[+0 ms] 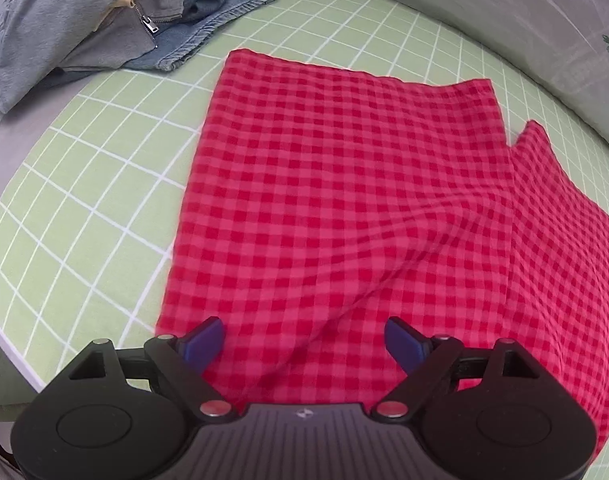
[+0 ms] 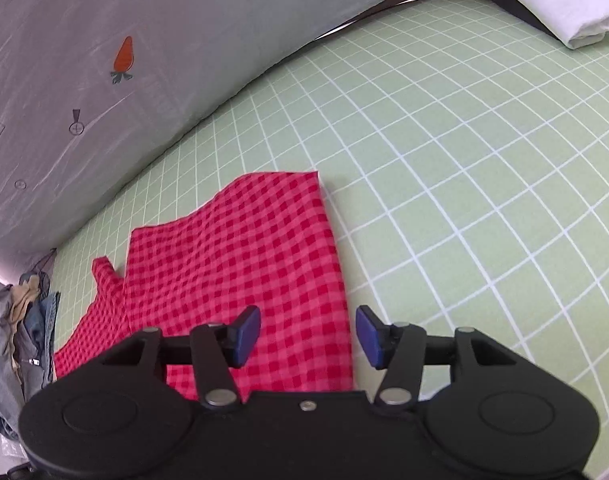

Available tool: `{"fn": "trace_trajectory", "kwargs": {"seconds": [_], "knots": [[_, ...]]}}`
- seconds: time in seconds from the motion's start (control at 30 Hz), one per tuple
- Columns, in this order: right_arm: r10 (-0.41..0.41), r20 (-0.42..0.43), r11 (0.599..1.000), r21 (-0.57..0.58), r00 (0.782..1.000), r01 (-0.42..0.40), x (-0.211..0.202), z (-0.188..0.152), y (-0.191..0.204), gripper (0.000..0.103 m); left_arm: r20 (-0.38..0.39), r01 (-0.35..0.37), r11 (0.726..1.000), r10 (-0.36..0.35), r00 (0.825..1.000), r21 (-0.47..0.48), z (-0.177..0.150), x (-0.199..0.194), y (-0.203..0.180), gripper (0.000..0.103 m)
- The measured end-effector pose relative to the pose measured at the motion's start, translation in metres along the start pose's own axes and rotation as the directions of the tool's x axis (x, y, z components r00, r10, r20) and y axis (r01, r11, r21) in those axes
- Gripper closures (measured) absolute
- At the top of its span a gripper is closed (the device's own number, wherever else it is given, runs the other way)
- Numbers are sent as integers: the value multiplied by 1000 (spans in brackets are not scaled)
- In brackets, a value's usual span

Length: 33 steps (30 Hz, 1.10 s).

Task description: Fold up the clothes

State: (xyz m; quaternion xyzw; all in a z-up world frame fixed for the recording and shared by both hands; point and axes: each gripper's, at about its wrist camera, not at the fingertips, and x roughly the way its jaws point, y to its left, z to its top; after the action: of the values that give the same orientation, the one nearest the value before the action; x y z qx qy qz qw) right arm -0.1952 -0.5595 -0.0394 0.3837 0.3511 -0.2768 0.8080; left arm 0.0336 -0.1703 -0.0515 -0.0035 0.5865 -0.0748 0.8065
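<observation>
Left hand-held gripper: spread wide, hovering over the near edge of the cloth, gripping nothing.
Right hand-held gripper: spread, straddling the cloth's right edge, gripping nothing.
Red checked cloth: lies flat on the bed, partly folded.
Bed sheet: green with white grid.
Clothes pile: far left of the cloth, apart.
Grey quilt: beyond the cloth.

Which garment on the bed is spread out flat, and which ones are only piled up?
The red checked garment lies flat under the open left gripper. The grey zipped garment and the blue denim are heaped together at the far left.
</observation>
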Motion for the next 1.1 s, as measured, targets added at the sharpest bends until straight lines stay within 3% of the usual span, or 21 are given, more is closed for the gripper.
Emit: {"fn": "trace_trajectory", "kwargs": {"seconds": [0.13,0.23,0.5,0.6,0.63,0.77,0.83,0.93,1.0,1.07,1.1], "knots": [[9,14,1000,5,1000,-9,24,27,-2,49,7,-12,1000,12,1000,-16,17,11,-5,15],[36,22,999,24,999,-36,46,49,-3,56,14,-25,1000,25,1000,-9,31,20,-11,15],[24,-33,998,51,999,-22,105,82,7,61,-36,-48,998,50,998,39,53,40,-26,15],[45,-31,999,27,998,-45,111,90,14,77,-40,-64,997,66,997,47,51,43,-30,11],[61,-10,998,17,998,-61,109,92,17,90,-40,-66,997,68,997,46,50,43,-30,11],[113,146,993,15,983,-117,81,100,19,100,-36,-73,997,74,997,34,46,44,-29,6],[101,200,995,-3,975,-102,70,102,18,100,-36,-81,996,82,996,36,45,44,-29,5],[-16,203,996,-88,979,35,69,99,21,96,-37,-88,995,90,995,52,46,46,-32,3],[-51,183,992,-102,982,71,70,92,21,87,-35,-78,996,79,996,37,46,45,-29,4],[-54,159,992,-107,986,72,68,81,22,61,-26,-66,998,66,997,-3,47,43,-21,3],[-61,148,989,-121,987,79,69,75,24,60,-13,-67,998,67,998,-14,48,41,-16,4]]}}
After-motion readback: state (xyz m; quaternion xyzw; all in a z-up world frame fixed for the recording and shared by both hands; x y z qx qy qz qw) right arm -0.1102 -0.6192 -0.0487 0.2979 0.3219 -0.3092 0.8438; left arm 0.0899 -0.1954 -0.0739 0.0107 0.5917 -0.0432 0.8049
